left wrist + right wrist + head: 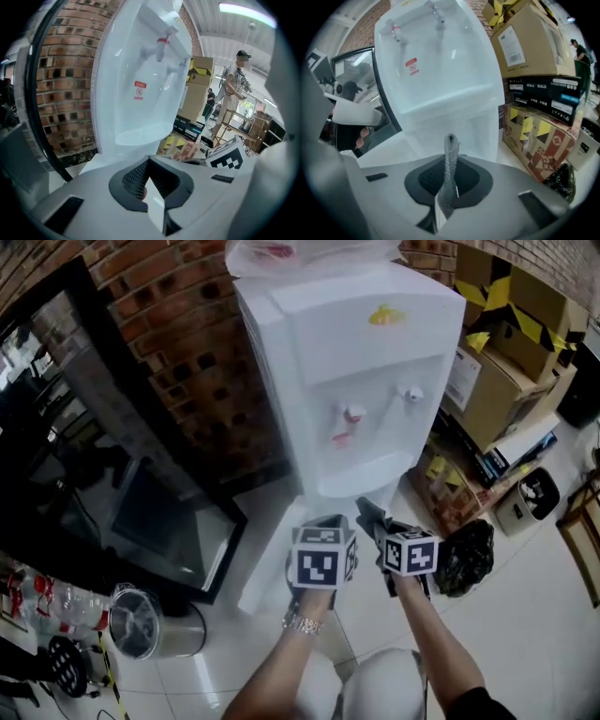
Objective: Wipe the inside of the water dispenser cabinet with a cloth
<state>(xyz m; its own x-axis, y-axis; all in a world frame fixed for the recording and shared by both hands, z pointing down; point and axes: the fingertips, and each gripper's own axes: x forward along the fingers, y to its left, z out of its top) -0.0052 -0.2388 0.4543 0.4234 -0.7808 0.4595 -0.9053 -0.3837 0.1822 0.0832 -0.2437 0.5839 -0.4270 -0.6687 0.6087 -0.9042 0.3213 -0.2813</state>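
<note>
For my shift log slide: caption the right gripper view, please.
Right tongs shut on a grey cloth, facing the white water dispenser, cardboard boxes at right.

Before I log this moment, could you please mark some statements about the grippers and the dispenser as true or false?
1. The right gripper pinches a grey cloth. True.
2. The left gripper holds a cloth too. False: its jaws are together, with nothing between them.
3. The water dispenser stands by a brick wall. True.
4. The cardboard boxes stand left of the dispenser. False: in the head view they are on its right.
</note>
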